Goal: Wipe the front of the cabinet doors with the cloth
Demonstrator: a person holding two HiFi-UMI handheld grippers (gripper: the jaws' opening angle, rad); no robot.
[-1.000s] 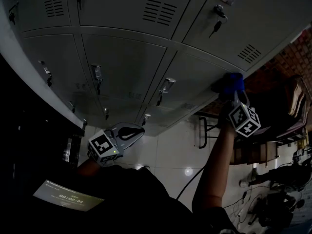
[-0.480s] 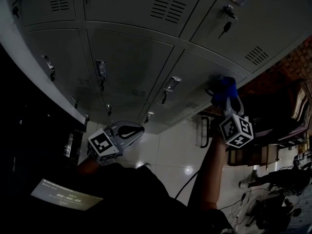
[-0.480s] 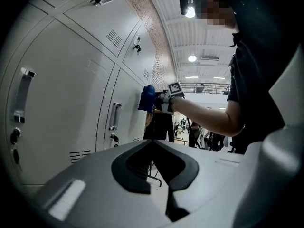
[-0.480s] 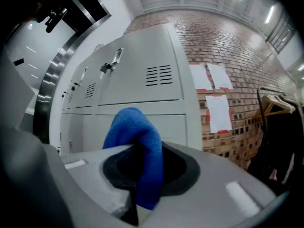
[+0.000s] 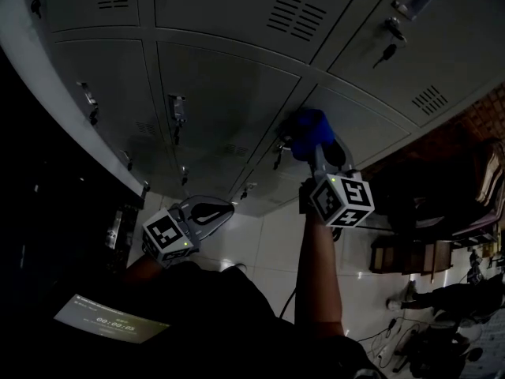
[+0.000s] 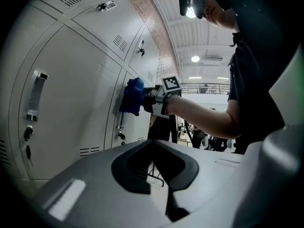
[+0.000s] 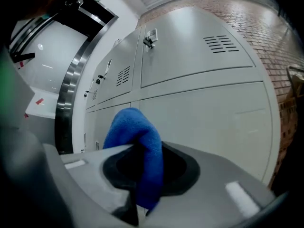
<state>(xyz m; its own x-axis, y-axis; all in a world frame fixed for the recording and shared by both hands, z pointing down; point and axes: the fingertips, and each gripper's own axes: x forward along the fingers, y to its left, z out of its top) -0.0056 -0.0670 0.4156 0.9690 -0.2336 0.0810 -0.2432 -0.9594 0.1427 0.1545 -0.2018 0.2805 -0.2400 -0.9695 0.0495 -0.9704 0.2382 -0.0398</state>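
Observation:
Grey metal cabinet doors [image 5: 229, 93] fill the top of the head view. My right gripper [image 5: 317, 147] is shut on a blue cloth [image 5: 308, 126] and holds it against a lower door, right beside that door's handle [image 5: 278, 150]. In the right gripper view the cloth [image 7: 138, 144] bulges out from between the jaws, with the door fronts [image 7: 204, 108] just beyond. My left gripper [image 5: 211, 214] hangs lower and away from the doors, shut and holding nothing. From the left gripper view [image 6: 166, 194] the cloth [image 6: 131, 96] shows pressed on the door [image 6: 71, 94].
Door handles [image 5: 176, 109] and keys [image 5: 386, 53] stick out from the cabinet fronts. A dark pillar [image 5: 47, 212] stands at the left end. A lit screen [image 5: 110, 320] lies low left. Benches [image 5: 426, 251] and floor cables [image 5: 394, 338] sit to the right, before a brick wall [image 5: 481, 117].
My right gripper has carried the cloth leftward across the lower door, from its right edge to beside its handle. The left gripper has stayed in place.

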